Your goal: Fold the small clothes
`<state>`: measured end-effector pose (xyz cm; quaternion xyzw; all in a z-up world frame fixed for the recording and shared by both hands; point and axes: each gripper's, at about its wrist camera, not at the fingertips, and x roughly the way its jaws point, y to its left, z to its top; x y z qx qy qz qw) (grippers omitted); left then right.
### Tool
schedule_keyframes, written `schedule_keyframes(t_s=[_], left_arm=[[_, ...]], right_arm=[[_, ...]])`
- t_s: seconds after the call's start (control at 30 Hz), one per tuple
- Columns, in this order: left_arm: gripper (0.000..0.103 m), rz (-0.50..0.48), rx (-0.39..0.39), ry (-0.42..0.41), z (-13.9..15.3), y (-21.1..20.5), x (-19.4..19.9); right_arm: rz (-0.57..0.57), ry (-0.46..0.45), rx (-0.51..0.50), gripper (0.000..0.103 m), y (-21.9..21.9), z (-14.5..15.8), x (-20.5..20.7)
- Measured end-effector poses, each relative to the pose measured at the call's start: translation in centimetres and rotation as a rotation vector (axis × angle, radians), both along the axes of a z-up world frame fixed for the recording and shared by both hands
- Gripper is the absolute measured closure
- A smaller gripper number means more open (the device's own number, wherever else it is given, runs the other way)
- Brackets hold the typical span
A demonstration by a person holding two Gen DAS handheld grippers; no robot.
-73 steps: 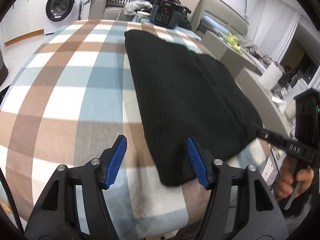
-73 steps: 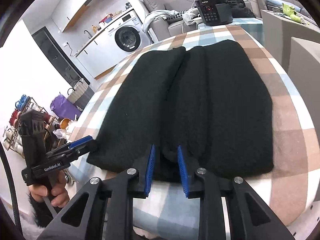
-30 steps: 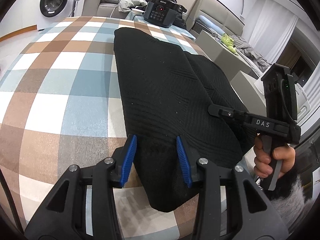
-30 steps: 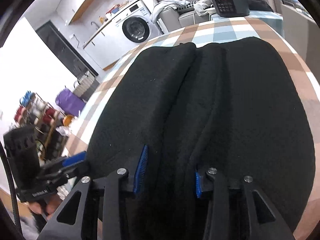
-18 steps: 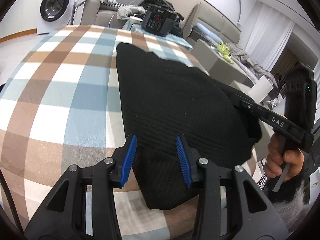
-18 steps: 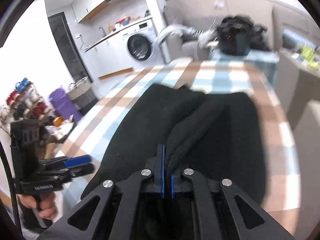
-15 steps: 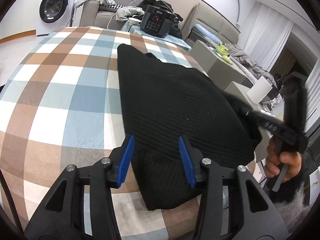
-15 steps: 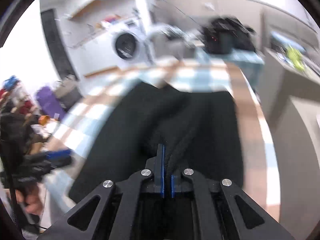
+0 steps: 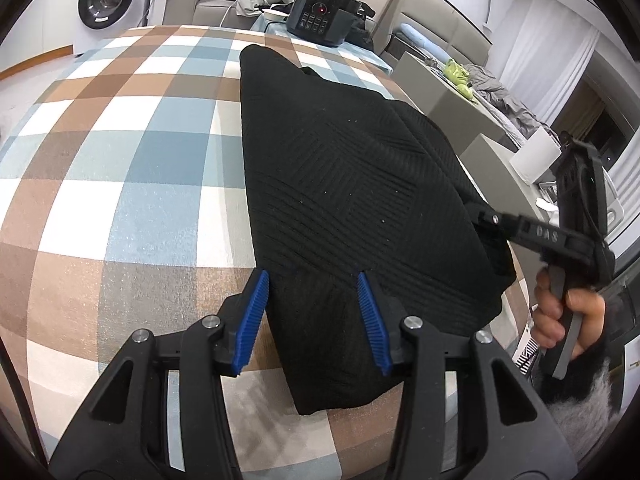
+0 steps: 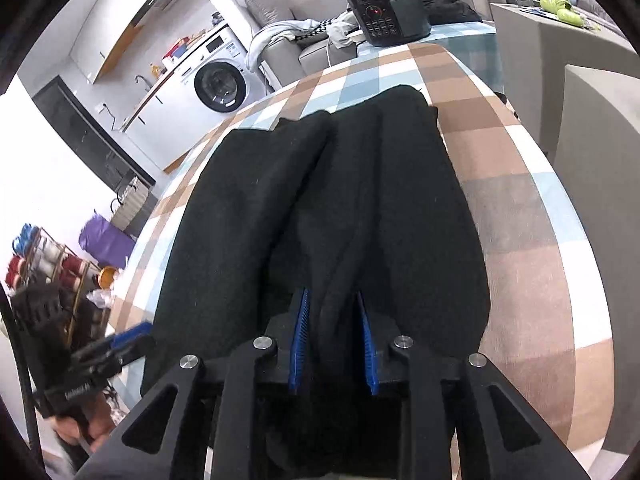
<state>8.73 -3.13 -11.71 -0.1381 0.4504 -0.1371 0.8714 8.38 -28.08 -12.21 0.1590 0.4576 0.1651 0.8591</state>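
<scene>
Since the black knit garment lies lengthwise on the checked tabletop, its long axis runs straight away from both my grippers. My left gripper straddles the near left hem, jaws apart, gripping nothing; my right gripper, partly open, brackets a raised centre fold at the near hem.

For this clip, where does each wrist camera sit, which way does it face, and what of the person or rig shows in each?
Left wrist: on the left gripper, facing along the near left corner of the black knitted garment on the checked brown, blue and white tablecloth; right gripper and its hand visible at right.
Right wrist: on the right gripper, low over the garment's near edge, fabric between its open fingers; left gripper blurred at lower left.
Shared: garment, tablecloth, black multicooker, white washing machine.
</scene>
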Motion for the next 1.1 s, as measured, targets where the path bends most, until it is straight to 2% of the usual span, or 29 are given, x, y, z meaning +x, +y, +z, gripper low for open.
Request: schedule_keyframes(t_s=[0.13, 0.3, 0.33, 0.37, 0.4, 0.43, 0.57, 0.67, 0.8, 0.87, 1.03, 1.1], left_arm=[[0.061, 0.007, -0.007, -0.004, 0.1, 0.4, 0.2], [0.061, 0.028, -0.014, -0.006, 0.1, 1.2, 1.0], [0.061, 0.033, -0.013, -0.006, 0.1, 1.4, 1.2], [0.061, 0.037, -0.013, -0.006, 0.1, 1.5, 1.3], [0.061, 0.043, -0.014, -0.006, 0.1, 1.8, 1.6], [0.061, 0.048, -0.016, -0.007, 0.1, 2.0, 1.8], [0.061, 0.067, -0.023, -0.012, 0.3, 2.8, 2.6], [0.061, 0.072, -0.026, -0.011, 0.3, 3.2, 3.0], [0.061, 0.071, -0.022, 0.002, -0.1, 3.0, 3.5], [0.061, 0.068, -0.015, 0.002, -0.1, 2.8, 3.4], [0.061, 0.071, -0.019, 0.0, -0.3, 2.7, 3.2], [0.061, 0.07, -0.019, 0.002, -0.4, 2.7, 3.2]], right_arm=[[-0.027, 0.037, 0.035, 0.073, 0.1, 0.0, 3.3], [-0.05, 0.082, -0.013, 0.073, 1.1, -0.7, 8.3], [-0.052, 0.086, -0.029, 0.074, 1.3, -0.9, 9.1], [-0.053, 0.086, -0.062, 0.081, 1.6, -0.9, 9.8], [-0.053, 0.077, -0.086, 0.091, 1.8, -0.9, 10.4], [-0.045, 0.064, -0.099, 0.096, 2.0, -0.6, 10.7], [-0.02, -0.112, -0.193, 0.098, 2.7, 3.5, 10.0], [-0.043, -0.124, -0.245, 0.098, 1.9, 3.9, 10.8], [-0.073, 0.005, -0.273, 0.098, 0.8, 0.4, 12.6], [-0.078, 0.025, -0.271, 0.097, 0.4, 0.0, 12.4], [-0.114, -0.063, -0.262, 0.083, 0.1, 2.9, 9.2], [-0.086, -0.083, -0.22, 0.079, 0.5, 4.2, 7.8]])
